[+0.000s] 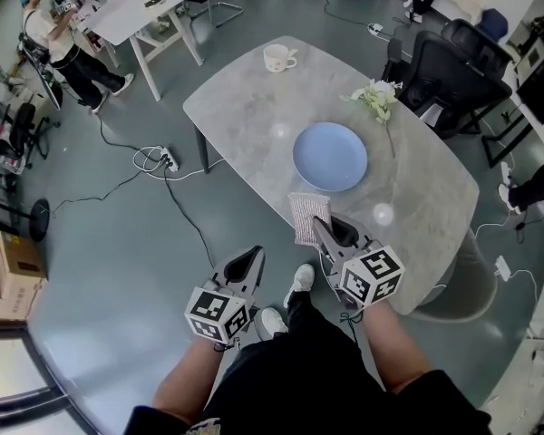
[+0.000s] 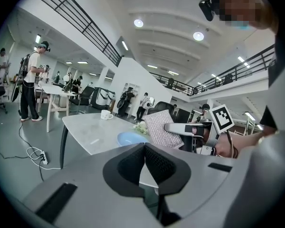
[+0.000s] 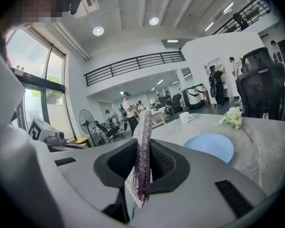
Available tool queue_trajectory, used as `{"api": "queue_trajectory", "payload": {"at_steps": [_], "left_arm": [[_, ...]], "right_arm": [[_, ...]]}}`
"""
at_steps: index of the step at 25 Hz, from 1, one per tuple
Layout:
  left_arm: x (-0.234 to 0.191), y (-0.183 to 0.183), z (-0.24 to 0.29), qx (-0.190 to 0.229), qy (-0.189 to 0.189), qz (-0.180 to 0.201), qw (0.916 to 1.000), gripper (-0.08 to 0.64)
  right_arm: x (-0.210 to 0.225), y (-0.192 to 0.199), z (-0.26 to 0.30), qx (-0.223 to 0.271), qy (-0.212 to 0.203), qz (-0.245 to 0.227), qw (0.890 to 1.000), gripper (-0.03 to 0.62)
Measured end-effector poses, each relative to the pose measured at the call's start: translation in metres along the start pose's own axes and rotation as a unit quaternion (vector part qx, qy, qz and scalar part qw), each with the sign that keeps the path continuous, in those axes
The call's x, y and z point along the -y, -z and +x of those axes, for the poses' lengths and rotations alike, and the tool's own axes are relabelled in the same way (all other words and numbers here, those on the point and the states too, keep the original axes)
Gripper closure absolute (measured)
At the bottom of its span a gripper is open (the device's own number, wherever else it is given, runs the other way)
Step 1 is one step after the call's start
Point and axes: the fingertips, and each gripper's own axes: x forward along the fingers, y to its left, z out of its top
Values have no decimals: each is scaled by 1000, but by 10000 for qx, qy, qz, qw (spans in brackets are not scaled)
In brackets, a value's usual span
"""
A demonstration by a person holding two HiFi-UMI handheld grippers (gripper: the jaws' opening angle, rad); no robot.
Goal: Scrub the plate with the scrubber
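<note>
Dark trousers [image 1: 290, 370] lowest in the frame, white shoes [image 1: 273, 321] just above. Left hand-held gripper [image 1: 254, 255] low, left of middle, shut tight with nothing in it, over the floor. Right hand-held gripper [image 1: 319, 227] squeezing the grey scrubber [image 1: 308, 214] at the near table [image 1: 245, 107] edge. Blue plate [image 1: 330, 156] flat on the table, just above the scrubber in the frame. White cup [image 1: 278, 58] near the top.

plate [image 1: 330, 156] on table [image 1: 245, 107] | cup [image 1: 278, 58] behind | flowers [image 1: 377, 98] right | scrubber [image 1: 306, 214] before plate

right side of plate [image 2: 129, 138] behind scrubber [image 2: 161, 127]
</note>
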Motion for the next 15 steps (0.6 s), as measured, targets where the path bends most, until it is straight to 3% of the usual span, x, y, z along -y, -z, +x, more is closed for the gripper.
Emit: {"api": "queue_trajectory", "payload": {"at_steps": [15], "left_arm": [[-39, -29, 130, -256, 26, -116, 9996, 543]], "right_arm": [[121, -28, 53, -130, 225, 329, 9991, 517]]}}
